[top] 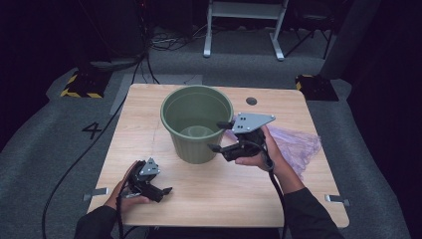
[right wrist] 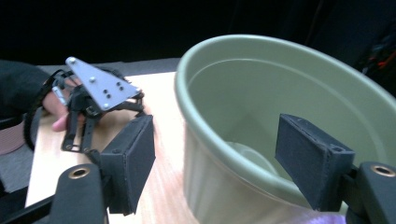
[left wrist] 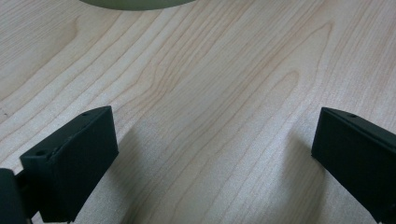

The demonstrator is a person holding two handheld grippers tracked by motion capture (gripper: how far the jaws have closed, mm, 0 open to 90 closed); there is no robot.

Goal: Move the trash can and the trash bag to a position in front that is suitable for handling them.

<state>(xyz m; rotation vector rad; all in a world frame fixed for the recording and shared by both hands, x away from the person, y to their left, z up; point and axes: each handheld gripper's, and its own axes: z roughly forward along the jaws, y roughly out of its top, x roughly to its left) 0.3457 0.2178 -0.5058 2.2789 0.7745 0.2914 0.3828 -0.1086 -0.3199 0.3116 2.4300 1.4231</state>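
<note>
Two grippers are at work over a pale wooden table [top: 149, 99], one in each of the person's hands. On the near left, the left gripper [top: 158, 191] rests low by the table's near edge, its jaws spread wide with bare wood grain between them and nothing held; in the left gripper view the bottom of the pot just shows at the far edge. In the middle of the table, towards the far side, stands a green plastic pot [top: 196, 123], upright and open-topped. Just to its right, the right gripper [top: 219, 135] is raised against the pot's near-right side, jaws parted. In the right gripper view the pot's rim lies between them, one jaw outside the wall and the other over the inside, and neither pad presses on it. Further right, behind that hand, a crumpled purple plastic bag [top: 298, 144] lies flat on the table.
</note>
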